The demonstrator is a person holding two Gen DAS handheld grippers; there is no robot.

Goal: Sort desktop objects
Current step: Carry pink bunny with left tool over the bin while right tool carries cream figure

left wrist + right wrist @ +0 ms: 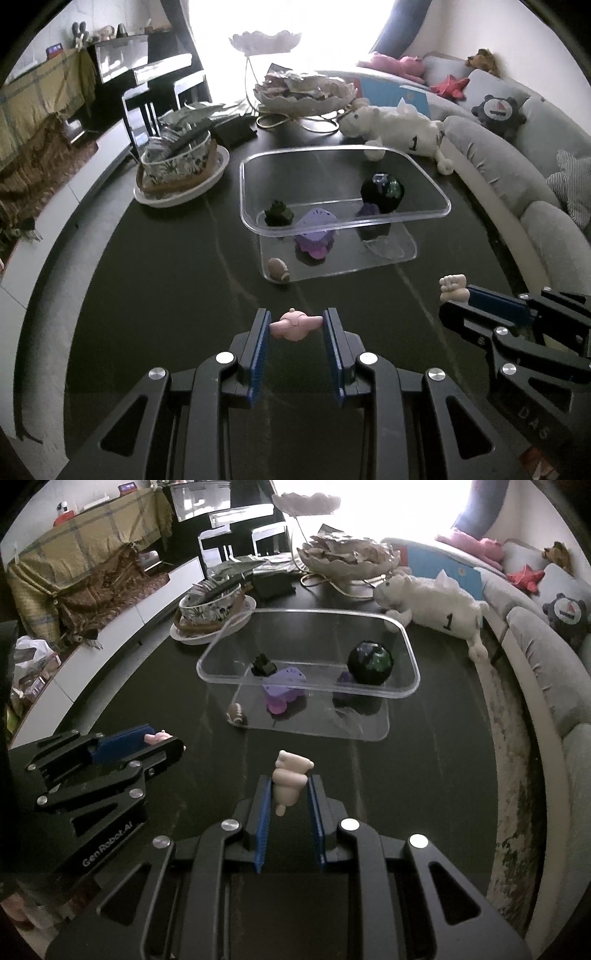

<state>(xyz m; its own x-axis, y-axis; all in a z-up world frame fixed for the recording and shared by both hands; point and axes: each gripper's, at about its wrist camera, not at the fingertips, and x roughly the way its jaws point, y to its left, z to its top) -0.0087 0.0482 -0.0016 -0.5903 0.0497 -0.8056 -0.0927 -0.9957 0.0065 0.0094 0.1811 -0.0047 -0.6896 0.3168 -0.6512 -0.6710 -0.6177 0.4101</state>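
Both grippers are loaded, so the step in hand looks like the carry to the bin. The left gripper [295, 326] is clamped on a small pink figure [293, 325], held crosswise between its blue pads above the dark counter [166, 295]. The right gripper [290, 786] is clamped on a pale beige figure [290, 777], which stands up out of its jaws. In each wrist view the clear plastic bin [406, 635] lies at about twelve o'clock, well apart from both loads. It already holds a purple toy [282, 690], a dark ball [370, 662], a small dark-green piece [263, 664] and a tiny football [237, 713]. Next, I judge, each gripper must travel forward over the near rim, then open above a free patch of floor.
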